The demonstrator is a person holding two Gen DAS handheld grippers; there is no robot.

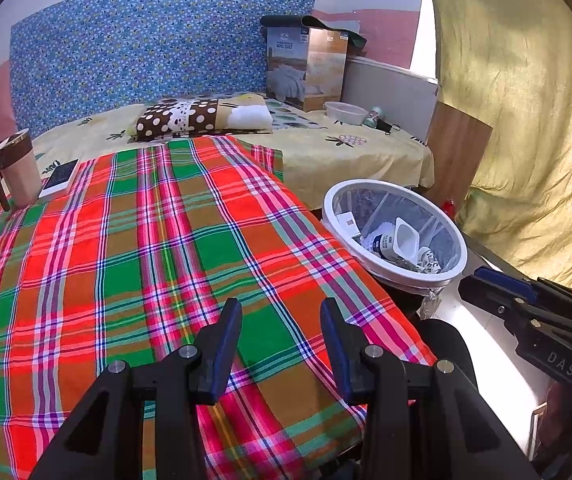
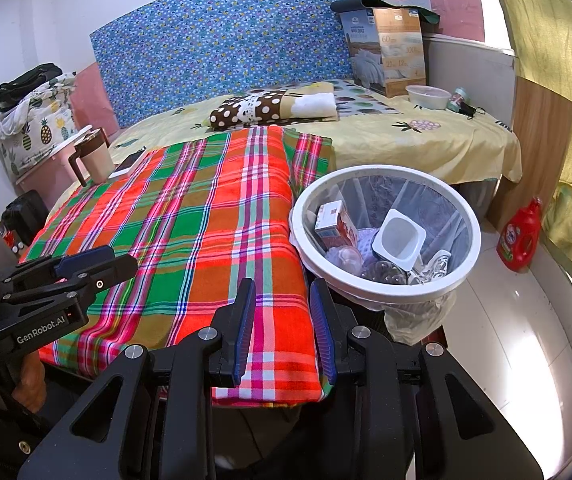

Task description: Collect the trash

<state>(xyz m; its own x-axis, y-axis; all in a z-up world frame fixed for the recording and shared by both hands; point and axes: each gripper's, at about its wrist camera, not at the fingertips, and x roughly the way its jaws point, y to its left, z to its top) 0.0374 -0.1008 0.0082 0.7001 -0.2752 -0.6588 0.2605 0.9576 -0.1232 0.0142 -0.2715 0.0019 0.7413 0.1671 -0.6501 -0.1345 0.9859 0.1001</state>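
We look across a bed [image 2: 426,140] spread with a yellow pineapple-print sheet, backed by a blue dotted headboard [image 2: 225,36]. A yellow curtain [image 1: 526,100] hangs along the right side. Over the near part of the bed lies a red, green and orange plaid cloth [image 1: 145,260], and its surface carries no litter that we can make out.

Beside the right edge of that cloth stands the white-rimmed trash bin [image 2: 470,256], lined with a clear bag. The trash sits inside it: a small red-and-white carton [image 2: 334,224] leans against the left wall, a white yogurt cup [image 2: 400,240] tilts with its mouth towards us, and clear crumpled plastic lies below them.

At the head of the bed we see a brown polka-dot pillow [image 2: 261,110], a wool quilt box [image 2: 390,52] standing upright, and next to it a clear plastic container [image 2: 428,97]. A red detergent bottle [image 2: 520,236] stands on the floor near the curtain. At the far left corner of the cloth are a brown-handled beige mug [image 1: 15,172] and, just beside it, a white phone [image 1: 59,178].

Our left gripper [image 1: 281,330] hovers over the plaid cloth with its blue-padded jaws spread apart and nothing between them. Our right gripper [image 2: 281,320] hangs above the cloth's near right corner, just left of the bin, jaws likewise parted and empty.
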